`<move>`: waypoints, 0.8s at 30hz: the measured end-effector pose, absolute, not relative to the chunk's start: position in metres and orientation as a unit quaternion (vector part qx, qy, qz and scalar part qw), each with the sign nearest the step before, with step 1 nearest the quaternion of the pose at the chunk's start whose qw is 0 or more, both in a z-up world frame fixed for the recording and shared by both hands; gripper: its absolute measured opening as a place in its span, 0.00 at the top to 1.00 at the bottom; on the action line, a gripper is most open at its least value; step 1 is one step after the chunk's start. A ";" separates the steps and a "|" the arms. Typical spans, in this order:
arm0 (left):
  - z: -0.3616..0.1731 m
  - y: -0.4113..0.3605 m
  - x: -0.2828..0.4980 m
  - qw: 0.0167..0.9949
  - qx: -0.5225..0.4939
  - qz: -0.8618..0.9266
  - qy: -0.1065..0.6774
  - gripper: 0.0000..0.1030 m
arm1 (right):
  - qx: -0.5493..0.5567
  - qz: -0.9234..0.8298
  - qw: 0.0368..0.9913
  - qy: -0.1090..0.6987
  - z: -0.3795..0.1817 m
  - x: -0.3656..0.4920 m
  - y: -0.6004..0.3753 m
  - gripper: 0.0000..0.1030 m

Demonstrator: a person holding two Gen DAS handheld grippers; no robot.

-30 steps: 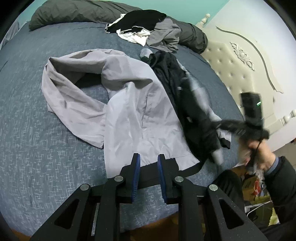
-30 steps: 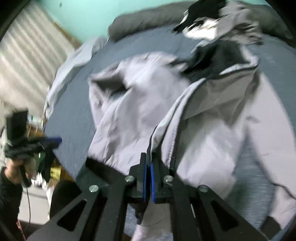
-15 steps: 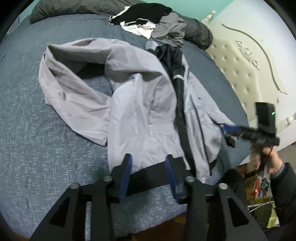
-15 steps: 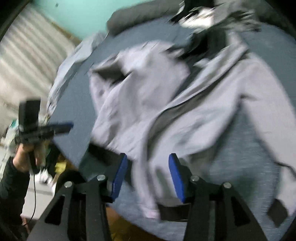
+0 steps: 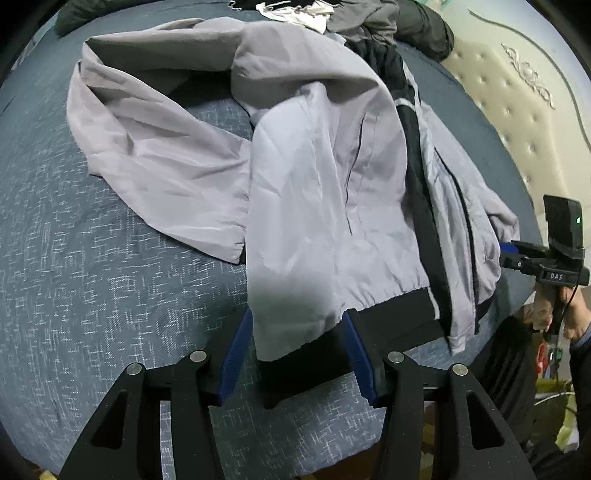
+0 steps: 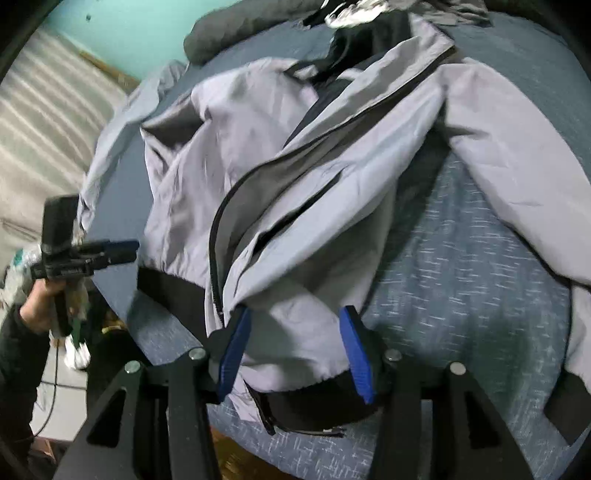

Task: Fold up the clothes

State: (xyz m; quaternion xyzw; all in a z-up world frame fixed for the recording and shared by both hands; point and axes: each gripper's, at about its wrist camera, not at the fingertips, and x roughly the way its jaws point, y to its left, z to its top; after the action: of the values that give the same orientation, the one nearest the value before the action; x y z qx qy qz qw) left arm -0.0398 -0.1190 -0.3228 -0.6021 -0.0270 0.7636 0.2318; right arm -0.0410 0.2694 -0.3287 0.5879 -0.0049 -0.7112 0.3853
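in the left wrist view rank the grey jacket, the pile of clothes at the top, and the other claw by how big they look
1. grey jacket, clearly largest.
2 and 3. pile of clothes and right claw: look alike; the pile is cropped and farther, so unranked.

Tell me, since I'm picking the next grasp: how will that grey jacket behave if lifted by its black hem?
The grey jacket will probably hang limp: its fabric already lies creased on the bed. Its smooth sheen hints it may slip from the pads. The loose sleeve would likely trail behind.
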 end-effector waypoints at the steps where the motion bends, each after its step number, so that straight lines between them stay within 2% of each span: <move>1: -0.324 -0.118 -0.040 0.233 -0.603 0.763 -0.027 0.47 | 0.586 -0.710 0.389 -0.009 -0.329 -0.041 0.267 0.50; 4: -0.329 -0.119 -0.041 0.234 -0.604 0.762 -0.029 0.49 | 0.578 -0.709 0.403 -0.026 -0.325 -0.043 0.267 0.50; 6: -0.330 -0.119 -0.042 0.236 -0.603 0.761 -0.033 0.55 | 0.574 -0.711 0.406 -0.024 -0.321 -0.041 0.271 0.50; 9: -0.324 -0.119 -0.040 0.231 -0.593 0.771 -0.020 0.55 | 0.568 -0.709 0.417 -0.020 -0.316 -0.038 0.281 0.50; 13: -0.311 -0.113 -0.036 0.243 -0.572 0.783 -0.027 0.53 | 0.563 -0.701 0.438 -0.012 -0.313 -0.031 0.291 0.50; 15: -0.313 -0.105 -0.038 0.243 -0.576 0.780 -0.017 0.47 | 0.573 -0.702 0.423 0.010 -0.323 -0.030 0.287 0.49; 20: -0.334 -0.092 -0.044 0.238 -0.593 0.769 -0.002 0.48 | 0.591 -0.709 0.384 0.042 -0.347 -0.034 0.267 0.49; 21: -0.337 -0.091 -0.045 0.237 -0.595 0.768 0.001 0.53 | 0.591 -0.710 0.378 0.050 -0.349 -0.034 0.265 0.49; 22: -0.340 -0.090 -0.046 0.236 -0.597 0.767 0.005 0.60 | 0.592 -0.712 0.373 0.057 -0.350 -0.034 0.262 0.54; 23: -0.341 -0.089 -0.045 0.237 -0.596 0.767 0.011 0.81 | 0.590 -0.714 0.371 0.063 -0.349 -0.034 0.260 0.66; 24: -0.341 -0.088 -0.045 0.238 -0.595 0.767 0.017 0.93 | 0.588 -0.717 0.369 0.070 -0.349 -0.034 0.257 0.72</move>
State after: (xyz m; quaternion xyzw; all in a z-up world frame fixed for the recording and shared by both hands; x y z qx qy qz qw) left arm -0.0450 -0.0880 -0.3411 -0.5954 0.0170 0.7673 0.2377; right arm -0.0338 0.2573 -0.3485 0.5878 0.0695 -0.7165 0.3690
